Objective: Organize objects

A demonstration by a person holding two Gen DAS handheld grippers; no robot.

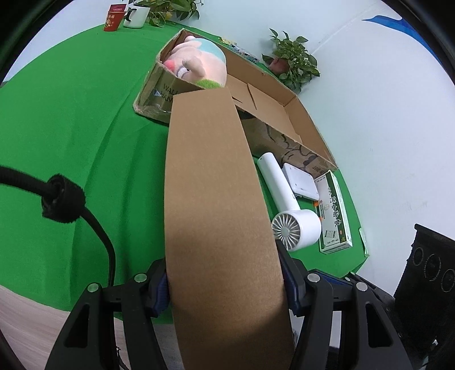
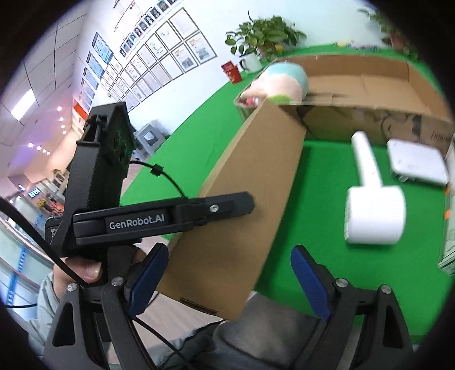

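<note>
nearest the cameras, the left gripper point(image 1: 224, 281) is clamped across a long brown cardboard box point(image 1: 216, 199), its blue pads pressed to the two side faces at the near end, so the box juts forward over the green table point(image 1: 71, 142) toward an open carton. the right gripper point(image 2: 227, 281) stands released, its blue fingers point(image 2: 310, 284) spread wide; the near bottom corner of the brown box hangs between them, close to the left pad, but whether that pad touches it cannot be told, and the right pad is well clear. in the right wrist view the left gripper's black arm lies along the box's side, with a person's hand below it. the box looks stiff and light, with smooth faces that could slide in a pinch, and a grip at one end lets the far end sag or swing, so a hold nearer the middle, or one gripper at each end, would likely steady it. just beyond, near the table's right edge, lie a white hair dryer point(image 1: 290, 205), a flat white device point(image 1: 301, 182) and a green and white carton point(image 1: 332, 210), close together. the dryer is hard and smooth, and its handle is probably the easiest place to grasp. behind them the large open carton point(image 1: 284, 113) lies on the table with a soft plush toy point(image 1: 199, 62) at its left end and the rest bare. farther back, at the table's far edge, stand a white mug point(image 1: 136, 15), a red box point(image 1: 113, 18) and potted plants point(image 1: 293, 59).
</note>
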